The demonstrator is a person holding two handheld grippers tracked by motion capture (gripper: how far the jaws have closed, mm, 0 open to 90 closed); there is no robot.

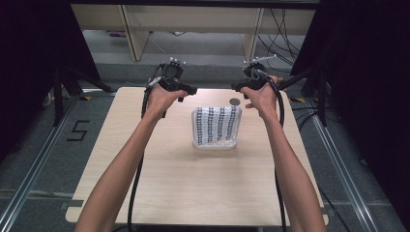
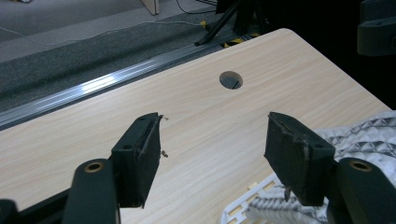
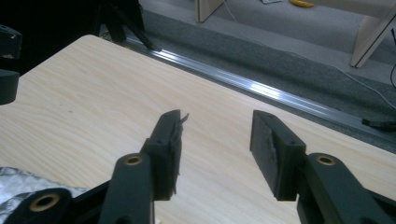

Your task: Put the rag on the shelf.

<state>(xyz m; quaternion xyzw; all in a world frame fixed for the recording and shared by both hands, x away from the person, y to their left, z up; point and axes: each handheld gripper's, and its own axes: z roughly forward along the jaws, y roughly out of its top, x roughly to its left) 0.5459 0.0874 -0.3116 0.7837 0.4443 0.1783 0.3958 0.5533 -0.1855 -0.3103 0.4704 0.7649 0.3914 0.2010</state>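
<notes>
Two black two-jaw tongs hover above the far half of the pale wood-grain bench [image 1: 159,193], one in each hand, and both stand wide with nothing between their jaws. The left tongs [image 1: 189,90] sit off the far left corner of the folded white cloth with black patterned stripes [image 1: 216,124], the right tongs [image 1: 236,87] off its far right corner, near the round dark cable hole [image 1: 235,101] in the bench top. The cloth lies in a white slotted plastic tray [image 1: 215,144] at the middle of the bench, apart from both tongs. In the left gripper view the left tongs [image 2: 212,140] frame bare wood, with the quilted cloth [image 2: 369,140] and the tray's rim [image 2: 238,210] at the lower right; in the right gripper view the right tongs [image 3: 215,140] show a corner of cloth [image 3: 18,184] at lower left. This mirrored, spread stance probably readies each side to take one far corner of the cloth together.
</notes>
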